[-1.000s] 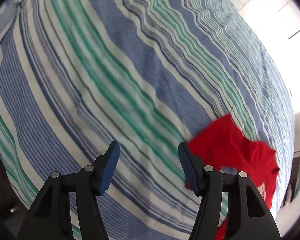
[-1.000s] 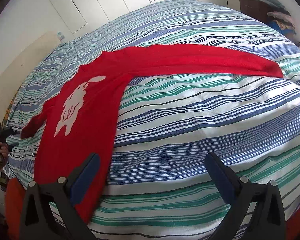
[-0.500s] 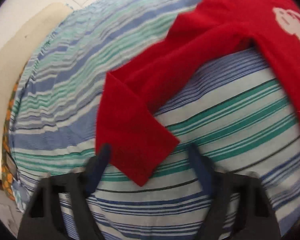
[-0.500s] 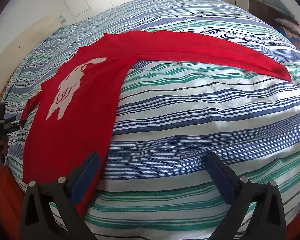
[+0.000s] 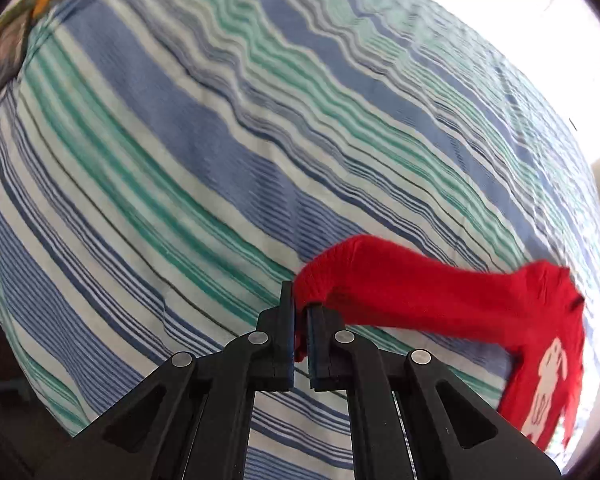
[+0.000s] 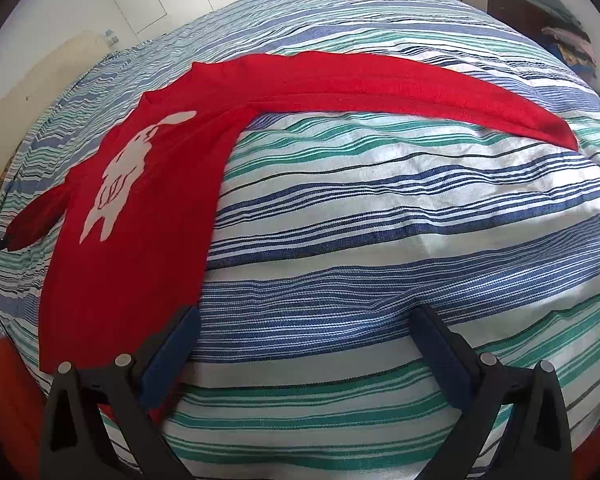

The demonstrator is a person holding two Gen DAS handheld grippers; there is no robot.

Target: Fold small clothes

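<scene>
Left wrist view shows the left gripper (image 5: 300,344) pinching the cuff of the red long-sleeved knit sweater (image 6: 140,216), which lies spread flat and unfolded on the striped blue, green and white bedspread (image 6: 380,240), while the right gripper (image 6: 300,356) hovers spread wide, so folding looks barely begun.

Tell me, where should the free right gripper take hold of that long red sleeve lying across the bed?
Probably at the cuff end of the sleeve, coming down from above. The sleeve lies flat and stretched out on the striped bedspread, and its tip is a bare narrow edge the open right gripper could pinch. The left gripper already pinches the other sleeve.
</scene>
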